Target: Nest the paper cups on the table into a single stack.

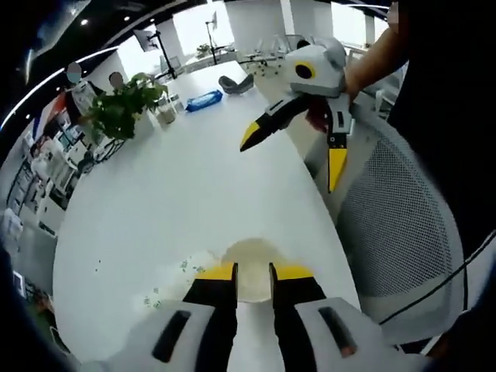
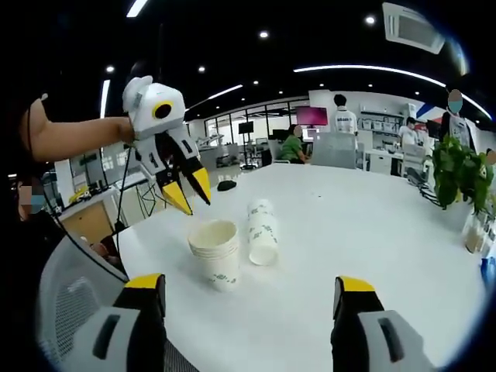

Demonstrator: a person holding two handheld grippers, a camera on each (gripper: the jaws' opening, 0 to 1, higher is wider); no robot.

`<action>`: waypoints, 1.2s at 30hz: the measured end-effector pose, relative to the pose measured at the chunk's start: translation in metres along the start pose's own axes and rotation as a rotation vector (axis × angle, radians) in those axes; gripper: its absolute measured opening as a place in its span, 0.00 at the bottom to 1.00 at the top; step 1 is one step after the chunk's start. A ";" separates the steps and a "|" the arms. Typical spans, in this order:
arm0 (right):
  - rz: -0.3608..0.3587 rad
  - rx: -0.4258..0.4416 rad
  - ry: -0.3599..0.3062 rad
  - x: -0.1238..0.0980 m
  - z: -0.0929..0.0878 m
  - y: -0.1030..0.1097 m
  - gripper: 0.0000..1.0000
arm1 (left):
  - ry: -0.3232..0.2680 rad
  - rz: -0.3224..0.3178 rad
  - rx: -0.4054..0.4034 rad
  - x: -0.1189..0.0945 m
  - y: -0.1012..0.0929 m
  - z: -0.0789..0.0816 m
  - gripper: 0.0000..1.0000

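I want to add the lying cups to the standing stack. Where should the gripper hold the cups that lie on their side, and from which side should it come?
Probably across the middle of the lying cups, coming from above. Their round wall is exposed there, and the open mouth faces the right gripper, away from the upright stack.

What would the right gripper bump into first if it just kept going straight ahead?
Probably the stack of upright paper cups on the white table, or the cups lying on their side beside it. Both sit ahead between the open jaws; depth is uncertain.
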State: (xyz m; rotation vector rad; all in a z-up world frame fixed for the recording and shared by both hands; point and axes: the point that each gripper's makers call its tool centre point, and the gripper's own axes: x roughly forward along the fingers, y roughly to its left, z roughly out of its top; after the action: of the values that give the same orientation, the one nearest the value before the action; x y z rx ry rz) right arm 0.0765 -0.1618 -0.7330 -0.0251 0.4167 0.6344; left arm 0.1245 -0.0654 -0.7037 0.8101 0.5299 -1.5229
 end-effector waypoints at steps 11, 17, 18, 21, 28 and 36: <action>0.005 0.062 -0.006 0.003 0.002 -0.006 0.90 | -0.155 0.112 -0.200 -0.018 0.010 -0.001 0.39; 0.011 0.077 -0.009 0.014 0.012 -0.013 0.87 | -0.257 0.209 -0.330 -0.034 0.012 -0.006 0.54; 0.016 0.075 -0.015 0.017 0.015 -0.014 0.87 | -0.262 0.223 -0.339 -0.036 0.012 -0.009 0.57; 0.024 0.087 -0.029 0.024 0.024 -0.018 0.86 | -0.295 0.254 -0.396 -0.046 0.009 -0.014 0.59; 0.073 0.033 0.015 0.047 0.031 -0.026 0.86 | -0.313 0.324 -0.444 -0.056 0.000 -0.029 0.67; 0.111 -0.016 0.065 0.073 0.031 -0.032 0.85 | -0.313 0.404 -0.473 -0.065 -0.006 -0.042 0.78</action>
State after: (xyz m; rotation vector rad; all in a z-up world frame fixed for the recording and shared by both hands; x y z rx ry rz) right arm 0.1592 -0.1415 -0.7359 -0.0377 0.4787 0.7479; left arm 0.1253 0.0095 -0.6824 0.2793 0.4358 -1.0615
